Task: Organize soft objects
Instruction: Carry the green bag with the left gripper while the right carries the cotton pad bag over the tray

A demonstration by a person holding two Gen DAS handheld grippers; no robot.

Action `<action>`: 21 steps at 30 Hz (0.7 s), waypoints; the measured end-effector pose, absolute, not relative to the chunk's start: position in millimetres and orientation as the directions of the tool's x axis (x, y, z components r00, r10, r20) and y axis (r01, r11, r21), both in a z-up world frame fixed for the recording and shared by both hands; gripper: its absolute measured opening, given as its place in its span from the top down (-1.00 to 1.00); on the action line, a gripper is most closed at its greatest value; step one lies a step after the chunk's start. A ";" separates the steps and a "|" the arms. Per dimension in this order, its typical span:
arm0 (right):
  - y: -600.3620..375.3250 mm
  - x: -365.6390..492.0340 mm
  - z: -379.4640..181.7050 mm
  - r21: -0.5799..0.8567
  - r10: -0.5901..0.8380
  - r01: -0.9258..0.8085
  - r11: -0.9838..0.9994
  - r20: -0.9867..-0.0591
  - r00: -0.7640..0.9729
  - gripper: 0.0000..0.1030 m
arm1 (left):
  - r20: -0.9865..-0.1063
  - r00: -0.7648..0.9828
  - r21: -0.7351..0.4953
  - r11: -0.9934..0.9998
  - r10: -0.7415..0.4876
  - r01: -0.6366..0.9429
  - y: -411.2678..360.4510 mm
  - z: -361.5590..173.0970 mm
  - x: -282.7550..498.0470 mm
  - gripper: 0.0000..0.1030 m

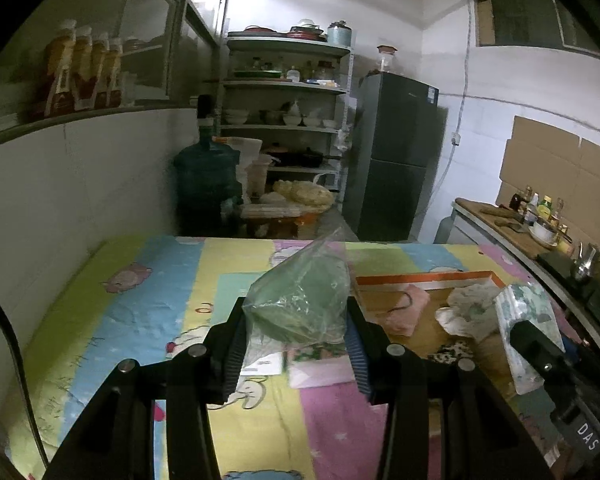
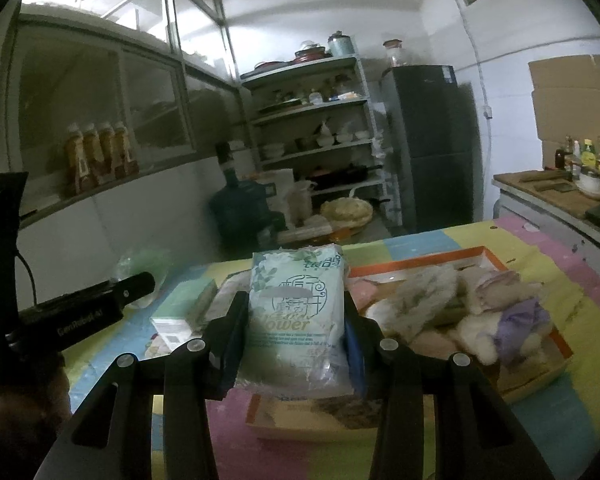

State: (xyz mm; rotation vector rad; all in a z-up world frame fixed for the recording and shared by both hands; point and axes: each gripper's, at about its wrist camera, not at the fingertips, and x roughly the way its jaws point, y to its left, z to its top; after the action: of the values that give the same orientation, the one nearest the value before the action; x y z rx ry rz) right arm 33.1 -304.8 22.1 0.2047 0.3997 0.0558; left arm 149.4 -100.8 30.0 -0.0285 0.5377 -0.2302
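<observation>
Left gripper [image 1: 296,344] clamped on a clear plastic bag [image 1: 300,300] with something green and soft inside; bag bulging up and forward out of the jaws, lifted clear of the bedding. Right gripper [image 2: 292,344] closed narrow on a soft tissue pack [image 2: 296,308], pale with green leaf print, standing upright between the pads, long axis pointing up and away from the wrist. Both loads carried above the patterned quilt [image 1: 140,300], not resting on it.

Just beyond and to the right of the tissue pack, an orange-rimmed tray [image 2: 420,256] already heaped with cloths and plush things [image 2: 492,312]. From the left wrist view, the same tray well to the right of the bag, across the right gripper's path. Judged nearer to the tray: the right hand, with a short reach forward and to the right; the left one would need to cross over. A small green box [image 2: 184,304] lying on the quilt between the two grippers.

Farther out, a water jug [image 1: 206,176], open shelving with bowls [image 1: 284,120] and a dark fridge [image 1: 396,152] against the back wall.
</observation>
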 end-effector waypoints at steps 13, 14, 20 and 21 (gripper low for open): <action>-345.2 27.4 18.9 0.217 0.042 0.045 0.975 -0.380 0.924 0.14 | -0.515 0.815 -0.069 0.960 -0.266 0.270 -143.8 26.8 153.5 0.12; -348.0 26.9 18.4 0.218 0.040 0.048 0.975 -0.380 0.924 0.14 | -0.516 0.813 -0.071 0.959 -0.269 0.273 -145.3 26.4 153.8 0.12; -361.4 24.5 14.2 0.219 0.018 0.074 0.973 -0.389 0.921 0.14 | -0.527 0.796 -0.089 0.951 -0.298 0.296 -162.4 21.0 157.8 0.12; -363.8 24.6 13.3 0.218 0.013 0.079 0.973 -0.392 0.920 0.14 | -0.528 0.794 -0.093 0.950 -0.302 0.299 -164.4 19.8 158.8 0.12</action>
State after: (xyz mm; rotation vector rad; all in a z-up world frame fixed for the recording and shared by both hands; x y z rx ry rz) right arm 24.6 -363.8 13.3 0.2334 0.4022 -0.0339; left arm 158.8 -164.4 19.8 -0.0042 0.5683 -0.3231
